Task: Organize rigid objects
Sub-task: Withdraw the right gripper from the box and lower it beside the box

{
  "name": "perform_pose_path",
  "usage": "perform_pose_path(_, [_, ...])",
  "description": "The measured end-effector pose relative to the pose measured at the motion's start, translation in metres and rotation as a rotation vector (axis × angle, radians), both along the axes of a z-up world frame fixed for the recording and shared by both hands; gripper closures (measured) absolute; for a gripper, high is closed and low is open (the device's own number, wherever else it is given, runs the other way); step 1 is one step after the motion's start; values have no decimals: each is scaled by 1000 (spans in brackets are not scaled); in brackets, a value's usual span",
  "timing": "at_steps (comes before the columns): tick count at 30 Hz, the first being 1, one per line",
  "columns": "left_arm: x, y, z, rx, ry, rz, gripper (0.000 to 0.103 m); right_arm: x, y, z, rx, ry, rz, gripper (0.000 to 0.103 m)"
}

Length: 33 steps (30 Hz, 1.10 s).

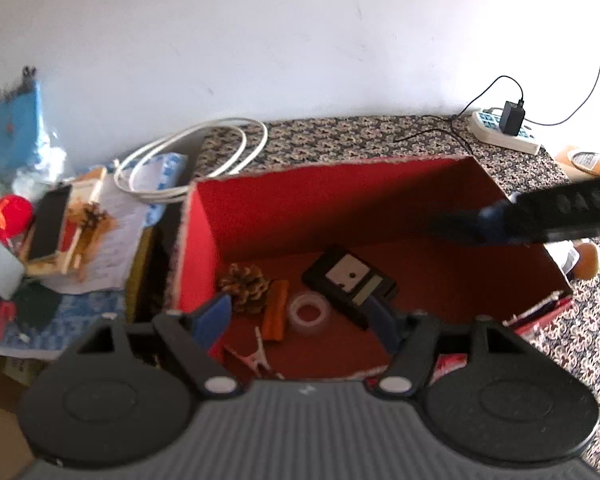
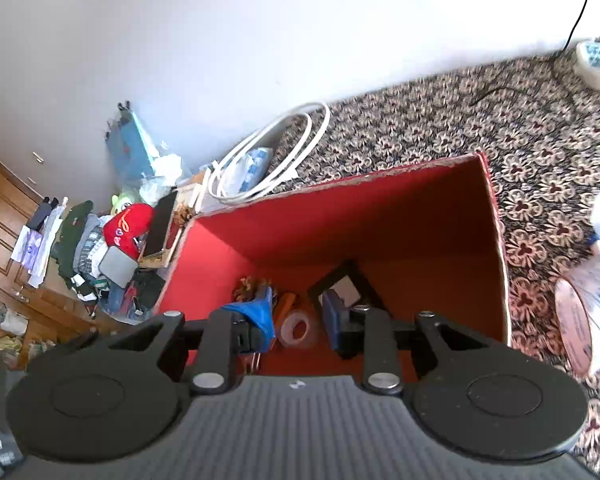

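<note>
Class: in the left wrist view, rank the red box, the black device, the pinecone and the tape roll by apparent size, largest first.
1. red box
2. black device
3. pinecone and tape roll: they look alike in size, so unranked.

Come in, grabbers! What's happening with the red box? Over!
Left gripper open, empty, above the red open-topped box. Right gripper empty. Brown pinecone, clear tape roll, black rectangular device already inside. Nothing blocking.
</note>
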<state>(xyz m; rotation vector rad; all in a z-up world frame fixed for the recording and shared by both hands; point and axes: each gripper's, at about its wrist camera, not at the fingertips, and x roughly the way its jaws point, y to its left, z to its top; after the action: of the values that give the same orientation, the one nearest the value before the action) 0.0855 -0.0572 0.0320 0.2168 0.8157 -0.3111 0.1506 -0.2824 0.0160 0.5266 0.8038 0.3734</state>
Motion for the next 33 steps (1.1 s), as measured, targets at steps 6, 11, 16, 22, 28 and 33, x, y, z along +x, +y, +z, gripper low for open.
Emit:
perform_pose_path(6, [-27,7,13,65,-49,23,33,-49,6,2,-8,-68,-50,92])
perform_pose_path(11, [-41,16,17,48,-24,40,32,-84,11,3,-17,-119,-95,92])
perform_pose_path(16, [-59,17,17,68,-46,45,27,-109,18,-3,-53,-131,-122,91])
perform_pose_path(22, [-74,18,14,89,-58,50,27,-125,17,-16,-75,-93,-165,88])
perform_pose_path(28, [-82,15,4,132,-57,69,27,-137,26,-26,-82,-73,-183,87])
perform_pose_path(33, [-82,14,-3,125,-29,71,27,-142,26,-36,-70,-40,-173,87])
